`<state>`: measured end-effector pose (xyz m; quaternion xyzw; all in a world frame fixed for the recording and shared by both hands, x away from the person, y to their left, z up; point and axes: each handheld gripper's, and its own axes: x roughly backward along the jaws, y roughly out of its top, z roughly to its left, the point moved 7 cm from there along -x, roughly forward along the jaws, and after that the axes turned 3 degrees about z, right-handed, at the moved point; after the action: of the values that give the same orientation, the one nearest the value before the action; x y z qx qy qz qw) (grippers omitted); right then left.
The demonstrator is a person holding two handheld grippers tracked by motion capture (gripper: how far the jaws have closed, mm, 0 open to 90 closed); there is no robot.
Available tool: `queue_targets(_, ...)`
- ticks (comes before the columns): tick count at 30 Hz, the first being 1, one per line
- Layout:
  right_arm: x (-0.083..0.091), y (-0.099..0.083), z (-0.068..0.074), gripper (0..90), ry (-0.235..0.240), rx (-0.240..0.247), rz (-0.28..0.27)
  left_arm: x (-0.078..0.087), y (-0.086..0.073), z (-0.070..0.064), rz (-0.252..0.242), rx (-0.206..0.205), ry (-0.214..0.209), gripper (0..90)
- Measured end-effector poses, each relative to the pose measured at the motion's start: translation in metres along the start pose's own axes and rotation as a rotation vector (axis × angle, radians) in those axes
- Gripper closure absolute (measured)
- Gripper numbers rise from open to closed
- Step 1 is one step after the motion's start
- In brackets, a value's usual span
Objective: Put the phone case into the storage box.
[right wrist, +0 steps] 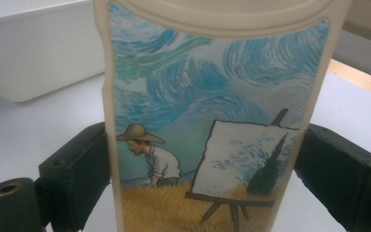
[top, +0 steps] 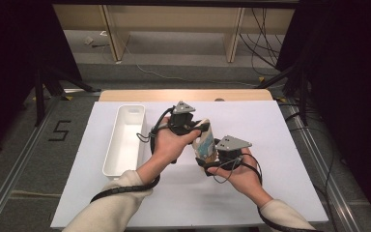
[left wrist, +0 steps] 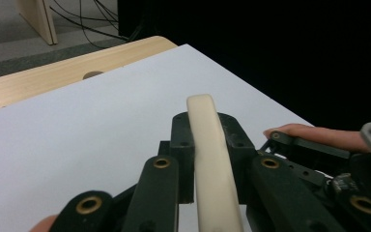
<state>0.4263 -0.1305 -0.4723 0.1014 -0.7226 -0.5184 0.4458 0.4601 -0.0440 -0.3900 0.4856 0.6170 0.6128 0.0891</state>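
Your left gripper (top: 199, 129) sits just far and left of your right gripper (top: 211, 155), both over the table's middle, forearms coming in from the near edge. Each has its jaws clamped on something, left on a thin edge, right across the broad faces.

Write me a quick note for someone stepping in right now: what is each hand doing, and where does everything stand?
Left tongs: shut on the far end of the painted case, gripping its thin cream edge.
Right tongs: shut on the near end, across the case's width.
The case is held above the white sheet, between both hands.
White bin lies to the left, nothing visible in it.
Done: case picked up.
Left: likely placing it in the bin, though that is a guess.
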Motion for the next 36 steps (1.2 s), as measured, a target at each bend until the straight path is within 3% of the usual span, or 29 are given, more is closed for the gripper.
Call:
queue_targets(11, 0.002, 0.003, -0.003, 9.3, 0.056, -0.014, -0.04, 0.008, 0.006, -0.001, -0.02, -0.039, -0.041, 79.1)
queue_targets(14, 0.003, 0.004, -0.002, 9.3, 0.067, -0.007, -0.039, 0.01, 0.007, -0.001, -0.026, -0.054, -0.042, 79.2)
queue_targets(15, 0.004, 0.003, -0.003, 10.0, 0.063, 0.0, -0.031, 0.013, 0.007, 0.002, -0.02, -0.085, -0.017, 79.2)
queue_targets(17, 0.004, 0.002, -0.004, 10.0, 0.064, -0.003, -0.032, 0.013, 0.007, 0.003, -0.025, -0.085, -0.02, 79.2)
queue_targets(18, 0.004, 0.002, -0.005, 10.0, 0.064, 0.0, -0.032, 0.016, 0.007, 0.002, -0.023, -0.071, -0.053, 79.2)
queue_targets(22, 0.005, 0.003, -0.009, 10.0, 0.063, 0.0, -0.037, 0.017, 0.004, -0.002, -0.006, -0.119, -0.055, 79.2)
queue_targets(28, 0.008, 0.004, -0.011, 12.0, 0.08, 0.007, -0.045, 0.018, 0.0, -0.004, 0.005, -0.128, -0.096, 79.2)
queue_targets(35, 0.009, 0.004, -0.011, 15.7, 0.147, 0.009, -0.056, 0.018, -0.003, -0.009, 0.022, -0.154, -0.145, 79.3)
queue_targets(36, 0.009, 0.003, -0.01, 16.1, 0.182, 0.015, -0.051, 0.019, -0.003, -0.009, 0.024, -0.157, -0.152, 79.3)
